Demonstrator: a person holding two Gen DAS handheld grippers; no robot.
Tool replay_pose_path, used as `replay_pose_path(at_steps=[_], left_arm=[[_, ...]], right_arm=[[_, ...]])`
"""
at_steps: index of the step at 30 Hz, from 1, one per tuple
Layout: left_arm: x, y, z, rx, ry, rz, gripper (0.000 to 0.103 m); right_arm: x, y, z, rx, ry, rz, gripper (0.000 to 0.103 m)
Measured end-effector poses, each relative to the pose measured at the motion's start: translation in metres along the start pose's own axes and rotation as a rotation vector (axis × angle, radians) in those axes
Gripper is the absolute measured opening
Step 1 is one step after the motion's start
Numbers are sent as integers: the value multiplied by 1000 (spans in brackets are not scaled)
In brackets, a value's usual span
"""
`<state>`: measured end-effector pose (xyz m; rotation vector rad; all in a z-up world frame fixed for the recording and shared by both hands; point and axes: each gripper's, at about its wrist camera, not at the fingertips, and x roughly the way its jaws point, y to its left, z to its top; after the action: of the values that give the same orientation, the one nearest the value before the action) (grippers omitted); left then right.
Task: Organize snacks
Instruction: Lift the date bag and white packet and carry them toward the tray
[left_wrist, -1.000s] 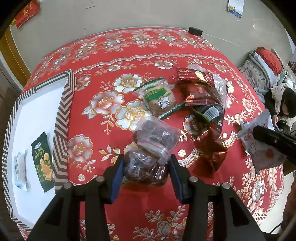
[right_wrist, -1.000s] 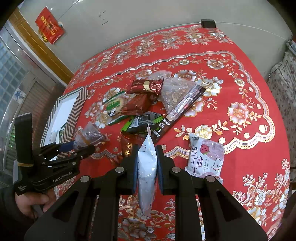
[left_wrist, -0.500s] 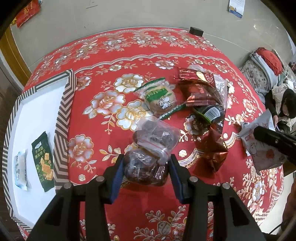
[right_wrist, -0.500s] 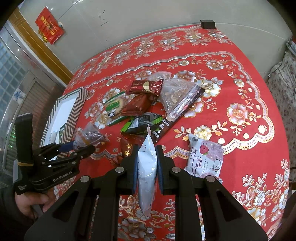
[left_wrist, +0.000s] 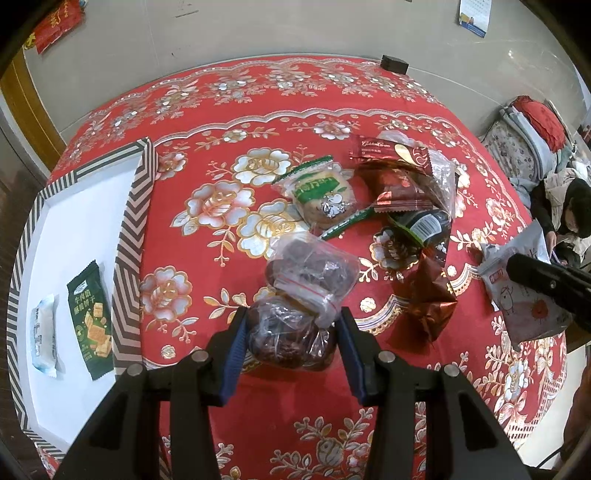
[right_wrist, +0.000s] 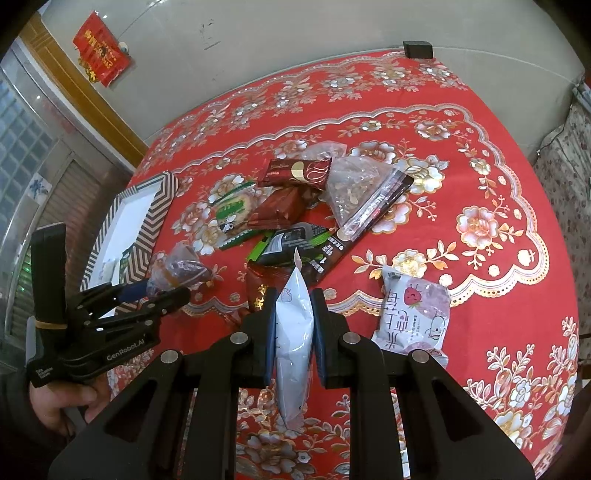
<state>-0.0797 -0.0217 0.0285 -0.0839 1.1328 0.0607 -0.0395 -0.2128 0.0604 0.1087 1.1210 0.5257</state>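
Observation:
My left gripper (left_wrist: 291, 338) is shut on a clear zip bag of dark snacks (left_wrist: 295, 325), held above the red flowered tablecloth (left_wrist: 221, 229). The same bag (right_wrist: 177, 267) shows at the left gripper (right_wrist: 162, 293) in the right wrist view. My right gripper (right_wrist: 294, 314) is shut on a white snack packet (right_wrist: 294, 332) that stands on edge between its pads. A pile of snacks (left_wrist: 391, 192) lies mid-table: a green-labelled biscuit pack (left_wrist: 321, 192), brown wrappers, a dark packet. A striped white tray (left_wrist: 74, 229) at the left holds a dark green packet (left_wrist: 90, 321) and a small white one (left_wrist: 44, 345).
A white strawberry-print packet (right_wrist: 413, 317) lies to the right of the held packet. A clear bag of nuts (right_wrist: 354, 184) and a small black box (right_wrist: 417, 48) at the far edge are on the table. A person (left_wrist: 569, 218) sits off to the right, beside bedding.

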Motion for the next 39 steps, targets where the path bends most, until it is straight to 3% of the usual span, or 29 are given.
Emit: replay_pose_path(at_steps=[39], left_arm=[[-5,3,0,4,-15,-4,49]], right_arm=[[-3,3,-1,-1,-9,-4,16]])
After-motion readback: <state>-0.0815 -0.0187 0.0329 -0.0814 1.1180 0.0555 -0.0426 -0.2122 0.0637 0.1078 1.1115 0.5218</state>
